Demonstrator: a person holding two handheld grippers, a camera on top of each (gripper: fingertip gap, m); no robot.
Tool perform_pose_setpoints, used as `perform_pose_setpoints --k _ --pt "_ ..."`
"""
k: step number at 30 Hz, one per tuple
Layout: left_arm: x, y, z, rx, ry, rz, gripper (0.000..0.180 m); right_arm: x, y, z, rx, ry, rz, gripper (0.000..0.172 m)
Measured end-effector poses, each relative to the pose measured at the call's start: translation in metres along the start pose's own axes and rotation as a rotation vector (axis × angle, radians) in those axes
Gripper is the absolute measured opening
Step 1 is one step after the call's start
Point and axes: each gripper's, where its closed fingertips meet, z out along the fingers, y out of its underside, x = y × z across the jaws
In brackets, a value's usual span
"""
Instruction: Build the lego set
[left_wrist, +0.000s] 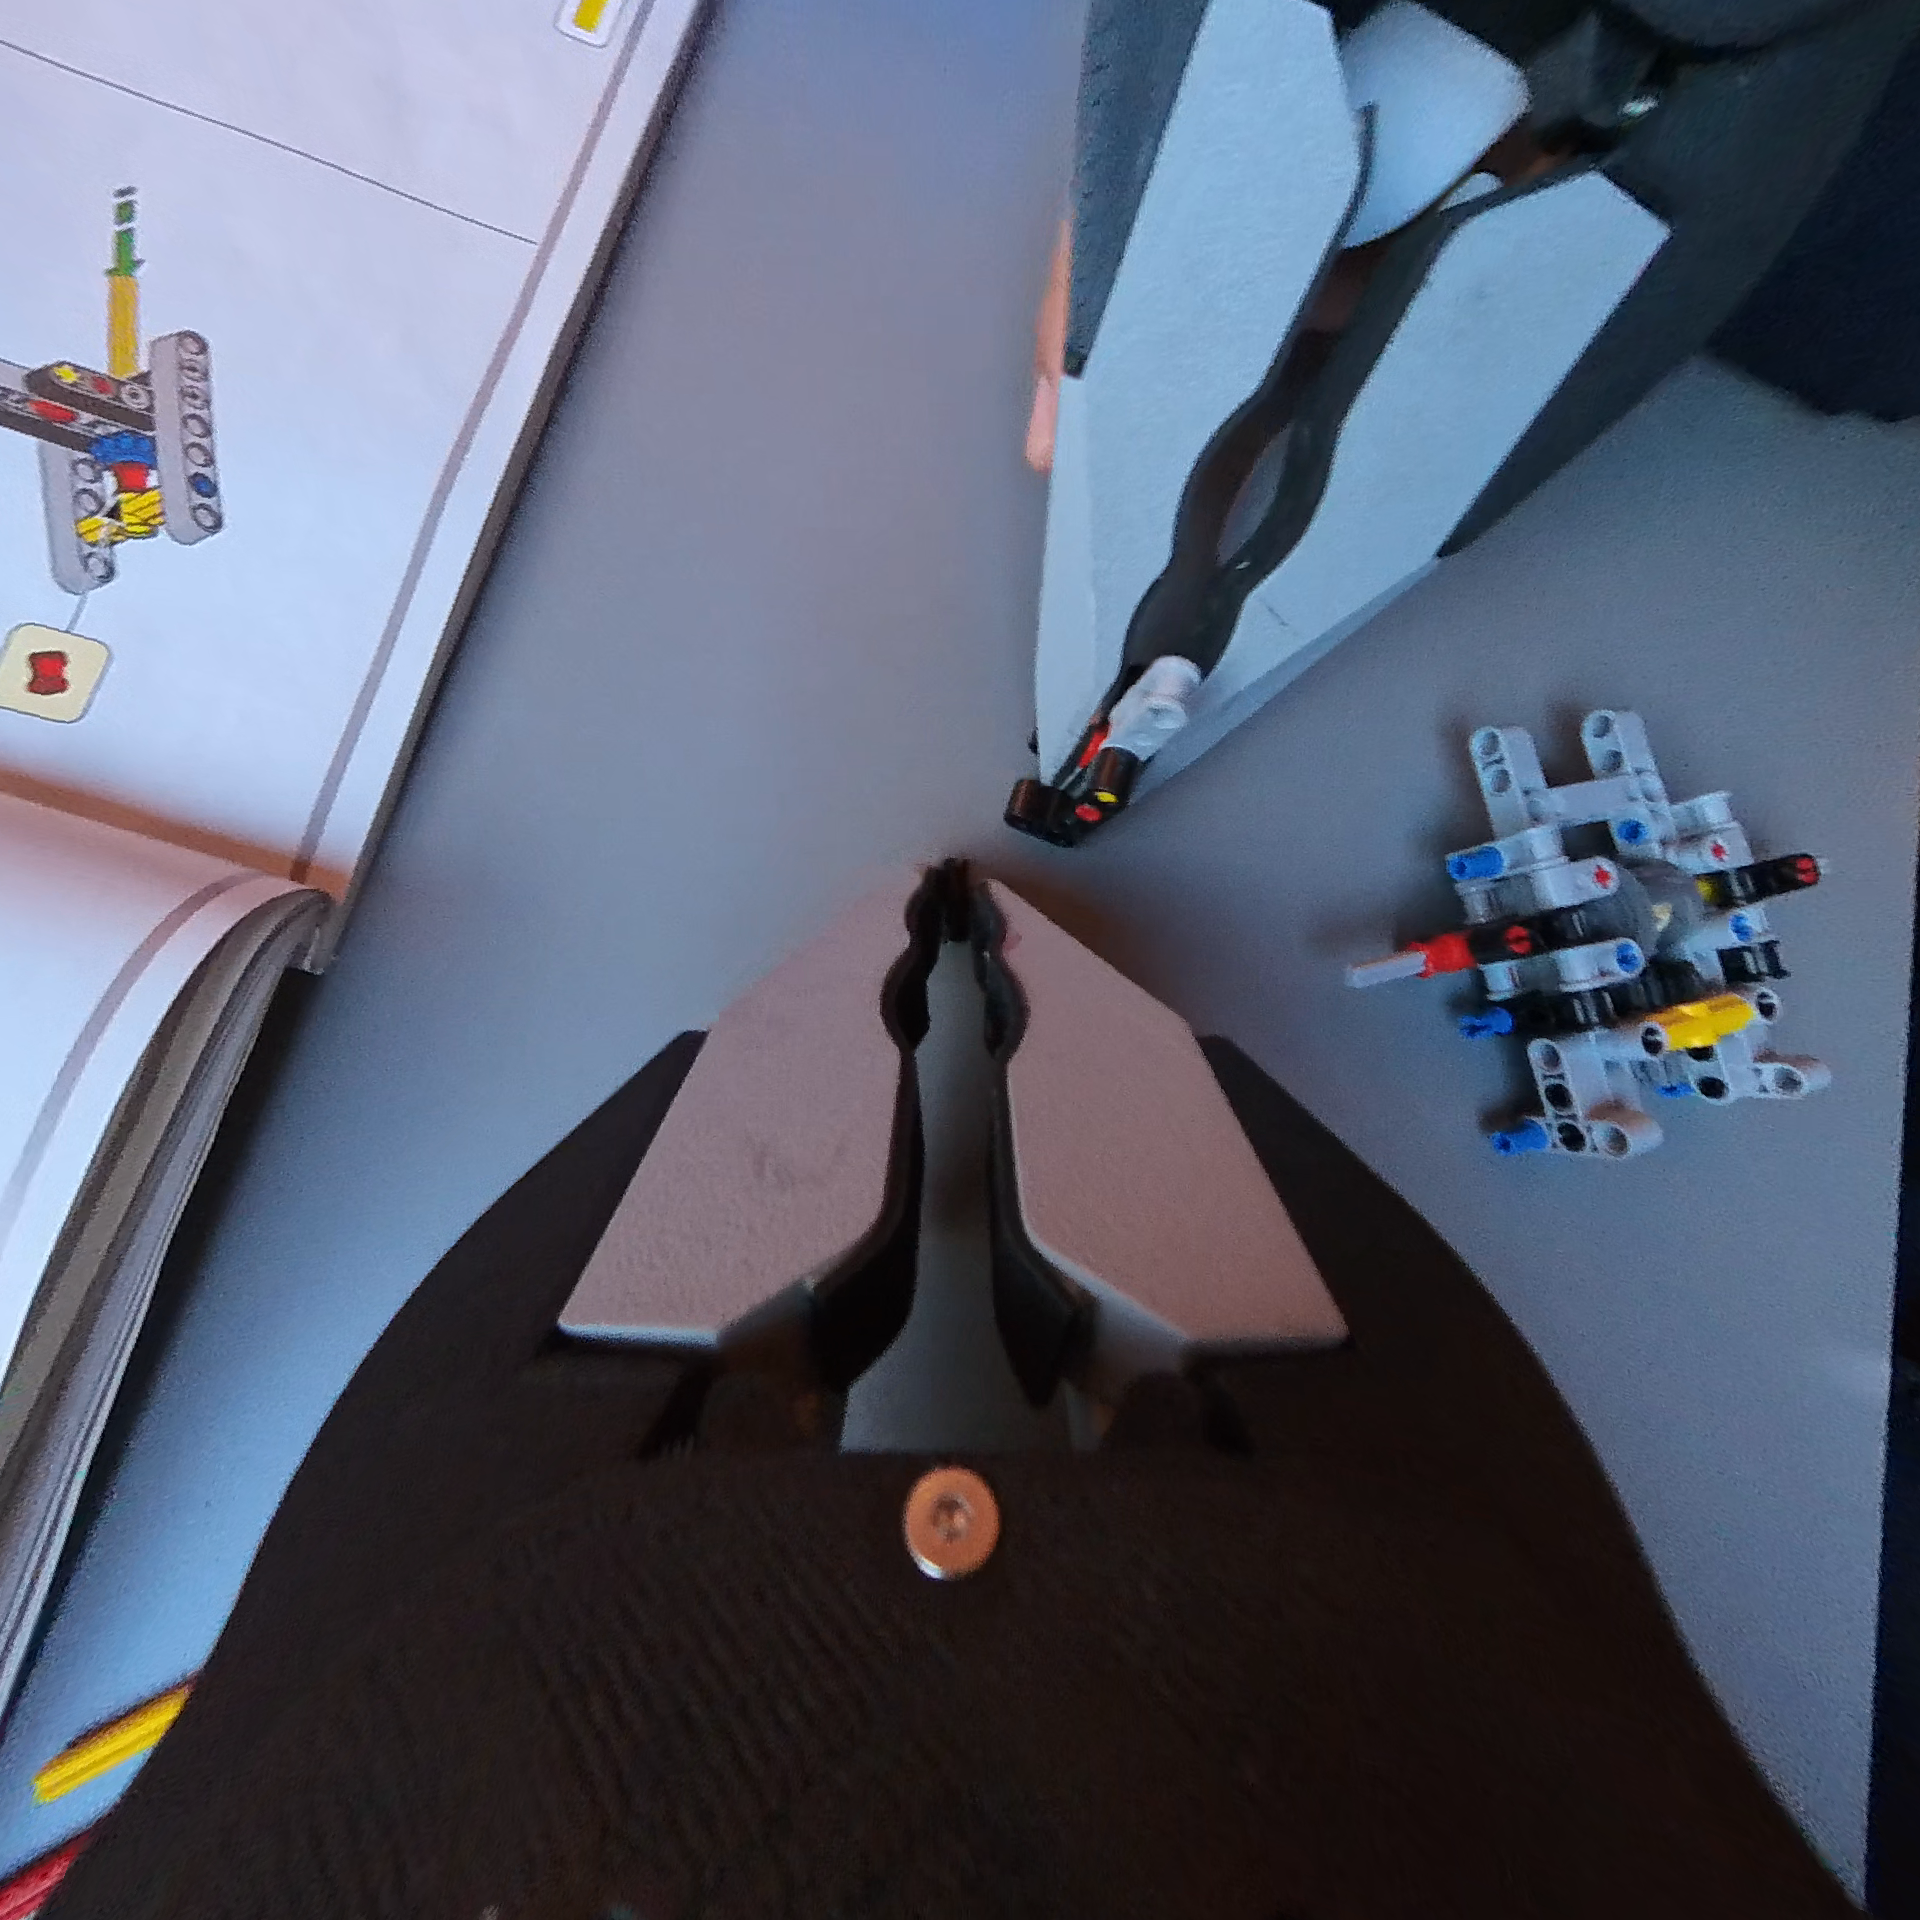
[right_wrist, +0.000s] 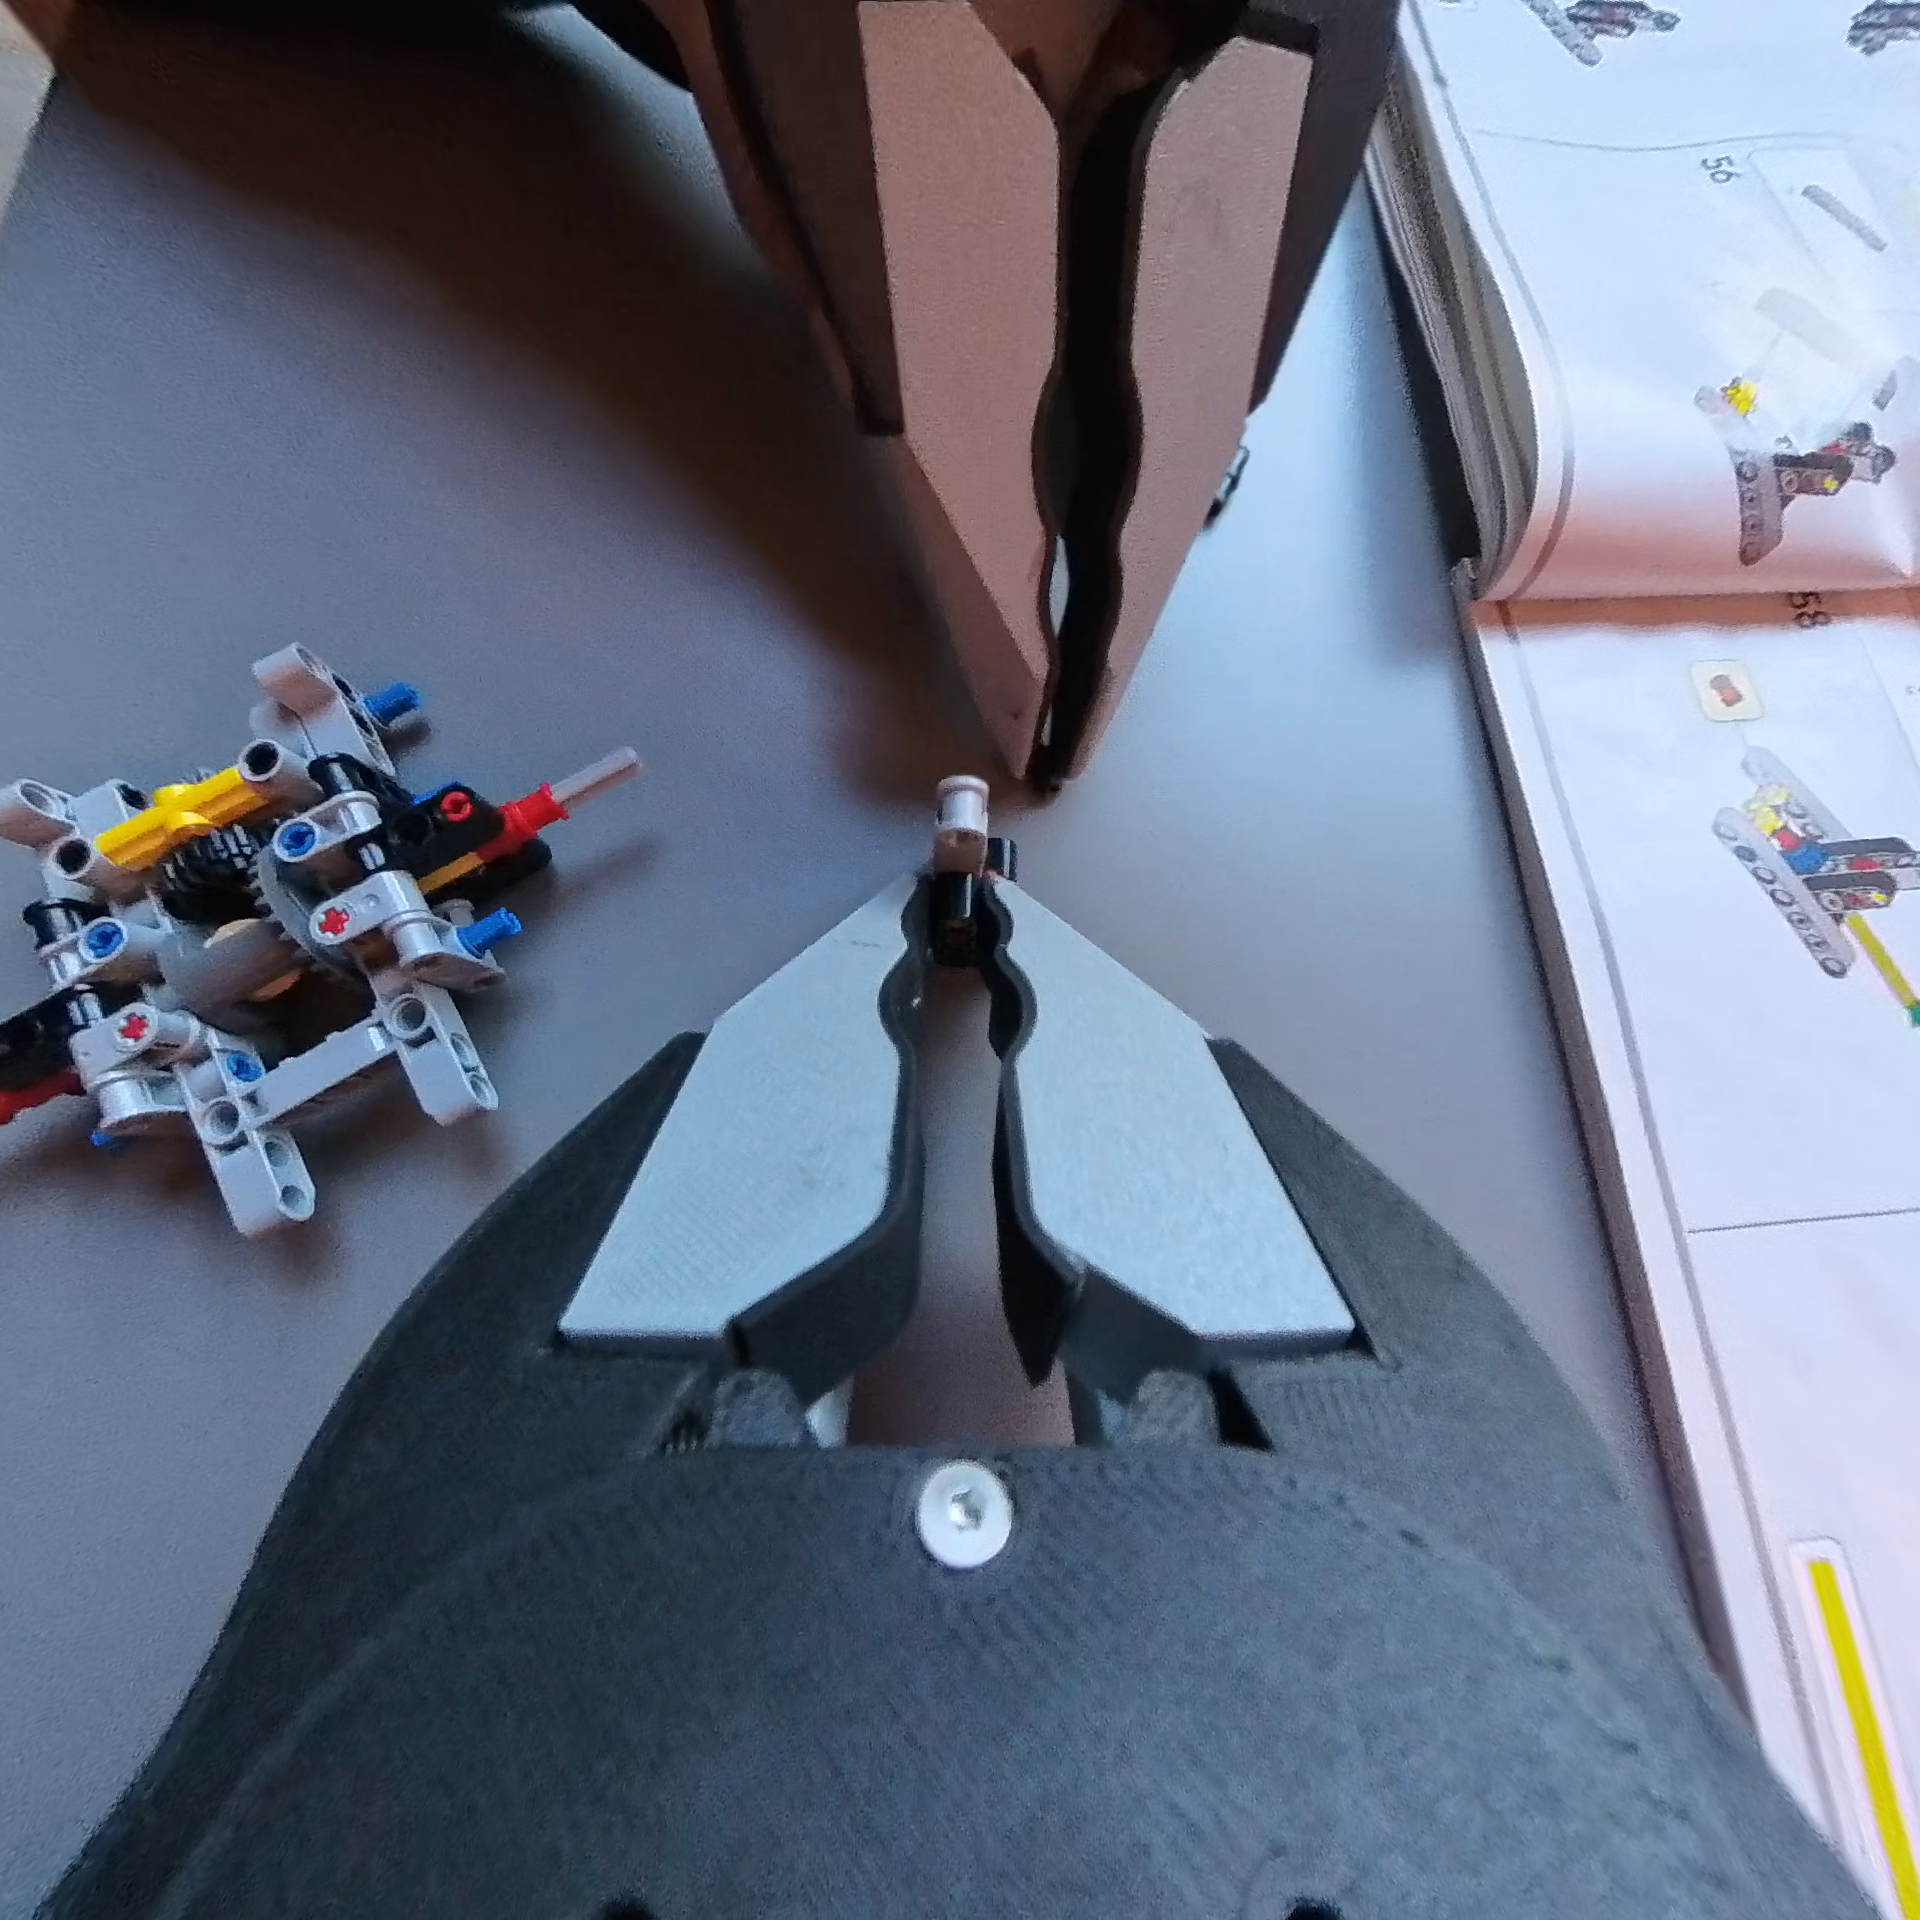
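My right gripper (right_wrist: 961, 894) is shut on a small brick sub-assembly (right_wrist: 958, 831): a black piece with a light grey connector sticking out past the fingertips. In the left wrist view the same gripper (left_wrist: 1081, 800) shows this piece (left_wrist: 1153, 707) with red and yellow pin ends. My left gripper (left_wrist: 951, 888) is shut just above the grey table (left_wrist: 727, 520), its tip a short way from the right gripper's piece. I cannot tell whether anything thin sits between its dark pads. It also shows in the right wrist view (right_wrist: 1049, 769).
A larger grey, black, yellow and blue brick assembly (left_wrist: 1631, 935) lies on the table beside the grippers; it also shows in the right wrist view (right_wrist: 239, 935). An open instruction booklet (left_wrist: 260, 312) lies on the other side and also shows in the right wrist view (right_wrist: 1714, 935). My left and right fingertips are right by each other.
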Motion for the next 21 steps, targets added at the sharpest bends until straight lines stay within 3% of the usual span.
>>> perform_pose_setpoints --k 10,21 --pt "0.009 0.007 -0.005 0.042 0.05 0.093 0.002 -0.001 -0.001 0.002 0.033 -0.019 -0.024 0.004" --pt "0.022 0.003 0.003 0.04 0.11 0.063 0.002 -0.007 -0.003 0.002 0.044 -0.053 -0.081 0.004"
